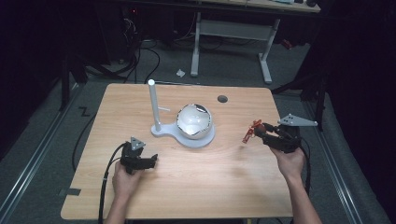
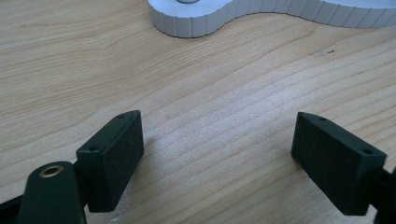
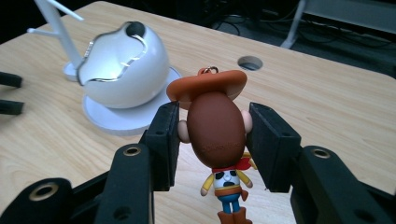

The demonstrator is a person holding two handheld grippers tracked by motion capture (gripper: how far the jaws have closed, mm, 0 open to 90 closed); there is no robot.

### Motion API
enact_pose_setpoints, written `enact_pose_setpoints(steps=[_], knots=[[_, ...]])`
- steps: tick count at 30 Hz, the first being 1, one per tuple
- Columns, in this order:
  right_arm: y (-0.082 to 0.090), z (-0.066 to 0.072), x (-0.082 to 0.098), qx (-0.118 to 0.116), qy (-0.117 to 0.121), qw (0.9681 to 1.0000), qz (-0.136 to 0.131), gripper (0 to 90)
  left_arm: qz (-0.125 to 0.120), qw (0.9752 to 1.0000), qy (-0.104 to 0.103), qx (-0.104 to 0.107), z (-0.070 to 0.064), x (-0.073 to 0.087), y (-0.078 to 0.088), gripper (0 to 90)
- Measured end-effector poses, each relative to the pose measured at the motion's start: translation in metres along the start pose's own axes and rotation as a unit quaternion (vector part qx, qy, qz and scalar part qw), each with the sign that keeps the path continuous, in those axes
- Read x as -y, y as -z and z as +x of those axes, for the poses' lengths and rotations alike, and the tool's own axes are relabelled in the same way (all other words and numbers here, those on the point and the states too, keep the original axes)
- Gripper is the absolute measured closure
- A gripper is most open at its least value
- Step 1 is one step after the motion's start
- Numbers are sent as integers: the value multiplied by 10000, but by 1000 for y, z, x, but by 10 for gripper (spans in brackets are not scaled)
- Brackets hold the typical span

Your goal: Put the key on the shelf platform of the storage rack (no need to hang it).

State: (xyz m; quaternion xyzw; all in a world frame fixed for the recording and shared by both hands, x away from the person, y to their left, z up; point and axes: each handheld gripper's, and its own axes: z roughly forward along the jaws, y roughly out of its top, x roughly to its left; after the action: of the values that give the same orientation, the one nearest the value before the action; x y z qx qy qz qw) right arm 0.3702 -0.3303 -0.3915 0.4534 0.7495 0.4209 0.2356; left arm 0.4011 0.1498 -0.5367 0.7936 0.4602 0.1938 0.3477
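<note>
High view shows us the right gripper raised above the table's right side, its jaws clamped on the head of a small cowboy figurine, which hangs clear of the wood. Left of it, near the middle, stands a white egg-shaped shell on a white base with an upright post. Our left gripper rests near the left, jaws wide with nothing between them.
</note>
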Motion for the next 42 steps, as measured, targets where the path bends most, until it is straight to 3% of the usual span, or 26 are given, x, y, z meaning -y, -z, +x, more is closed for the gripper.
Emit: enact_pose_setpoints(steps=[2, 8, 13, 26, 34, 42], knots=[[2, 2, -2, -49, 20, 10000, -19, 556, 0, 10000, 1, 0, 0, 0, 0, 172], [5, 13, -19, -503, 111, 9986, -74, 555, 1, 10000, -3, 1, 0, 0, 0, 172], [3, 23, -29, -645, 279, 9975, -48, 555, 1, 10000, -4, 0, 0, 0, 0, 172], [-8, 56, -71, -1218, 694, 9900, -168, 555, 2, 10000, -7, -1, 0, 0, 0, 172], [-12, 73, -98, -1446, 935, 9847, -273, 555, 2, 10000, 1, 2, 0, 0, 0, 172], [-23, 85, -122, -1520, 1048, 9823, -324, 555, 3, 10000, -7, 2, 0, 0, 0, 172]])
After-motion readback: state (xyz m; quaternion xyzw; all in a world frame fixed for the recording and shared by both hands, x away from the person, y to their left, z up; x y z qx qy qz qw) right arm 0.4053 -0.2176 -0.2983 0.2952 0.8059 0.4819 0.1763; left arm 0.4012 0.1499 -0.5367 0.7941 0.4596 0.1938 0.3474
